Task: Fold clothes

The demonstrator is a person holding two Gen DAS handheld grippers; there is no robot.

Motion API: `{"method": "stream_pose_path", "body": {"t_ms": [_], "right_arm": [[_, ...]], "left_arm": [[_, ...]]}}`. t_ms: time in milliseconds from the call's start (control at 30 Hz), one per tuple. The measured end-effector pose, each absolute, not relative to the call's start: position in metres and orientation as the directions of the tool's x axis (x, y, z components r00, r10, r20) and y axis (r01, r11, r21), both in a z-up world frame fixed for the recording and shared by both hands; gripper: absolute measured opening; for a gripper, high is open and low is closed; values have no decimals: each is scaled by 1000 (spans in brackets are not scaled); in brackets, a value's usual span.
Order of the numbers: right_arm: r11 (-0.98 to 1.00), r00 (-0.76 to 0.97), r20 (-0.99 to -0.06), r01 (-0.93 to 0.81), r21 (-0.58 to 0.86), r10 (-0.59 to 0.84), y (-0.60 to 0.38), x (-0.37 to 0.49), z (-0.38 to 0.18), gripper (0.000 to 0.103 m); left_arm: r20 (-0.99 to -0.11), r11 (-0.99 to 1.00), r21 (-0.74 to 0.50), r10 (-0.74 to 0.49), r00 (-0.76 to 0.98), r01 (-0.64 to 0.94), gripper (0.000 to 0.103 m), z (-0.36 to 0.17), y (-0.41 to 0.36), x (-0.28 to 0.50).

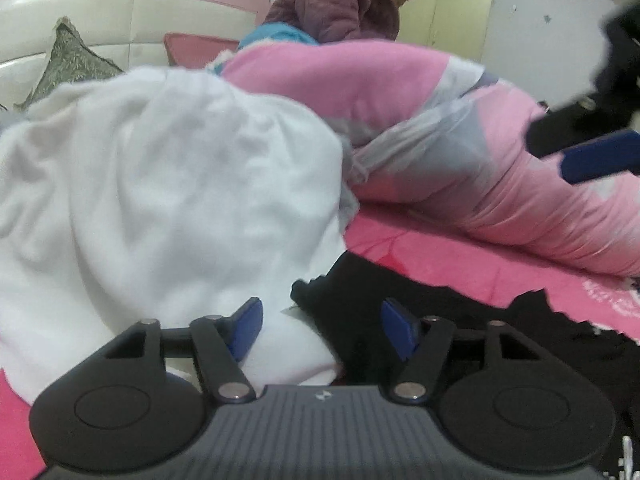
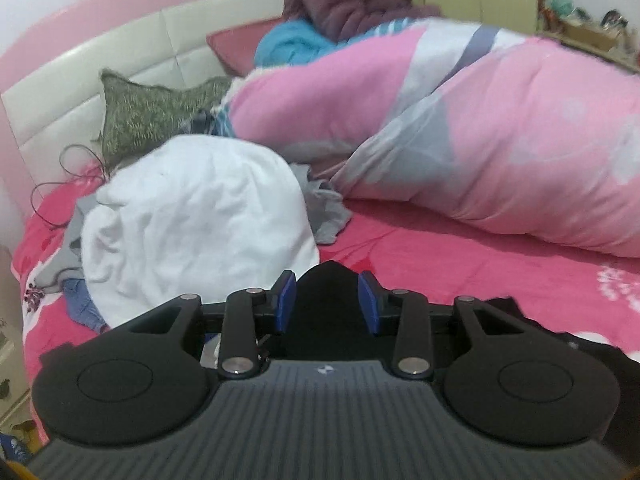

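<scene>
A black garment [image 1: 460,320] lies spread on the pink bed sheet [image 1: 440,256], touching a crumpled white garment [image 1: 160,200] on its left. My left gripper [image 1: 324,330] is open, low over the seam where the white cloth meets the black one, with nothing pinched. My right gripper [image 2: 327,305] holds a bunched fold of the black garment [image 2: 328,290] between its blue pads. From the left wrist view the right gripper [image 1: 580,152] appears raised at the far right. The white garment [image 2: 192,216] sits heaped to the left of the right gripper.
A bulky pink and grey duvet [image 2: 500,140] fills the right and back of the bed. A grey garment [image 2: 328,208] and a blue one [image 2: 80,304] poke out from under the white heap. Behind are a green cushion [image 2: 148,112], a cable [image 2: 68,176], the headboard and a person [image 1: 340,0].
</scene>
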State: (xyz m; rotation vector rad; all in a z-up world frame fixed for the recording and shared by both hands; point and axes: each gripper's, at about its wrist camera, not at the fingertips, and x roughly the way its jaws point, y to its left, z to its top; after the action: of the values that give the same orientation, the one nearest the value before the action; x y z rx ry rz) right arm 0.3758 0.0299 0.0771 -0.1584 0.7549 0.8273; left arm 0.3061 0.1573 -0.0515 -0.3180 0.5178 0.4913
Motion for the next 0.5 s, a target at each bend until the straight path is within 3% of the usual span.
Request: {"method": "stream_pose_path", "body": {"t_ms": [167, 300, 500], "right_arm": [[649, 377, -660, -727, 224, 650, 42, 389, 53, 34], [641, 354, -671, -729, 238, 652, 45, 395, 42, 34], [617, 305, -704, -750, 237, 641, 65, 411, 27, 34]], "left_arm": [[-536, 825, -189, 368, 760, -532, 58, -56, 164, 314], [-543, 813, -207, 368, 755, -545, 39, -61, 171, 315], [-518, 820, -208, 370, 771, -533, 22, -66, 169, 314]]}}
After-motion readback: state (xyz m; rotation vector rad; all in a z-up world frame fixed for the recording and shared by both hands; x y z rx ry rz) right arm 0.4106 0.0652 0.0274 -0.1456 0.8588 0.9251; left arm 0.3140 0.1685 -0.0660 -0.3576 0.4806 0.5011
